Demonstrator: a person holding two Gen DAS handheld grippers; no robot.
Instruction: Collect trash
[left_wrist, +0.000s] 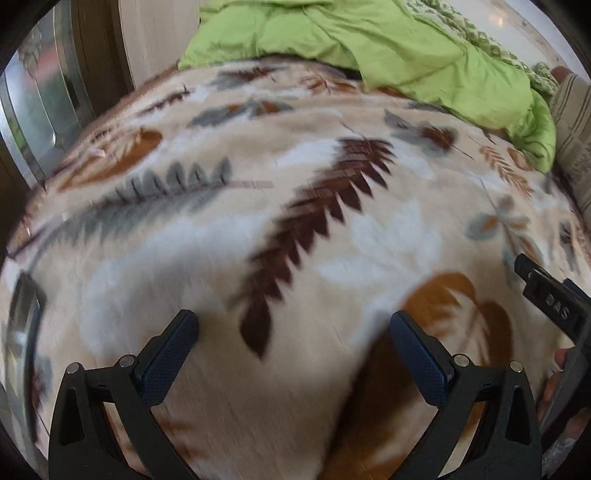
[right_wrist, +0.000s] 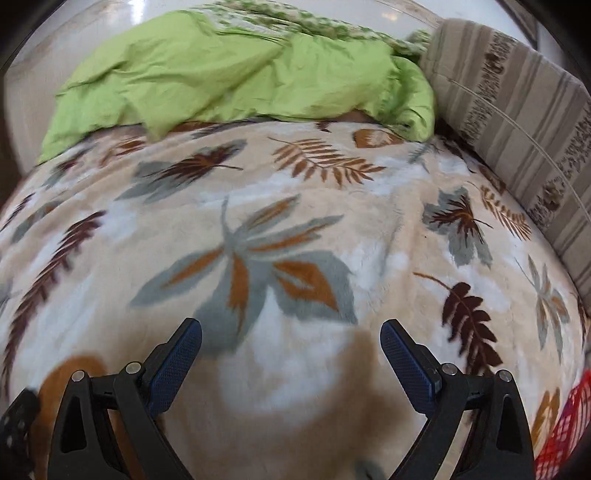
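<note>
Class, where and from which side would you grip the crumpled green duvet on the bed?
Grip the green duvet at its bunched front corner nearest the striped pillow. It overhangs the leaf-patterned blanket, so the open right gripper could probably close over that fold from the front.

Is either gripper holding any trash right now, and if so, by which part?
Nothing is held. The left gripper and right gripper both stand open and empty above the beige leaf-patterned fleece blanket.

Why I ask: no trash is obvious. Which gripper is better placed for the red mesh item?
Right, probably: the red mesh item shows only at the right wrist view's lower right edge, near the open right gripper.
</note>
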